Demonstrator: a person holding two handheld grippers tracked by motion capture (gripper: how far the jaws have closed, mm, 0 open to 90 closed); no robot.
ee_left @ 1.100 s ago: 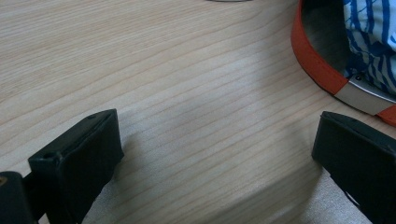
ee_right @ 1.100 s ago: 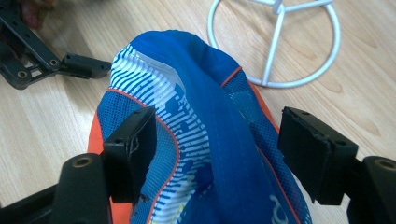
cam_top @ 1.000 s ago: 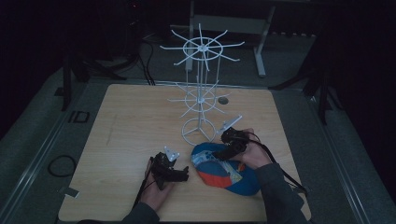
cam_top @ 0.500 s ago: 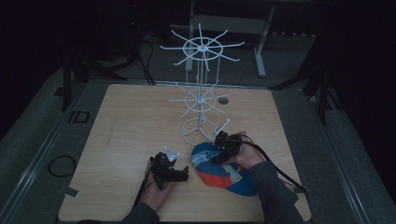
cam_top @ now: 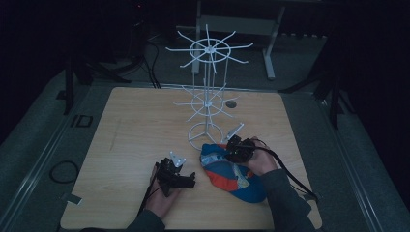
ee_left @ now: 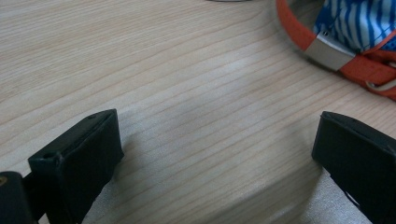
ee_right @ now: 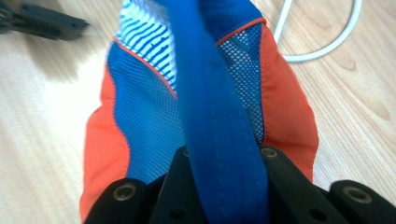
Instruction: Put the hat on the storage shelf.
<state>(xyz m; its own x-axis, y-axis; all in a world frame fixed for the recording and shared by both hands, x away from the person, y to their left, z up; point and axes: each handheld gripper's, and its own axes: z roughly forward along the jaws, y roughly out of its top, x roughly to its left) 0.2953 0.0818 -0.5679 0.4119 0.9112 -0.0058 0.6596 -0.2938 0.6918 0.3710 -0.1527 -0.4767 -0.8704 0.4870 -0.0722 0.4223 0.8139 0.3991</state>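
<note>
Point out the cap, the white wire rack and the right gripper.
cap [cam_top: 231, 175]: high view, inner crown.
white wire rack [cam_top: 209, 50]: high view, top hub.
right gripper [ee_right: 223, 158]: right gripper view, between fingers clamping the cap's blue edge.

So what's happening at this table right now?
A person works at a wooden table with a gripper in each hand. The right gripper has just closed its jaws on the blue edge of an orange and blue cap, which lies in front of a white wire display rack. The left gripper rests on the table beside the cap, its jaws open with nothing between them. The cap is not yet on the rack.
</note>
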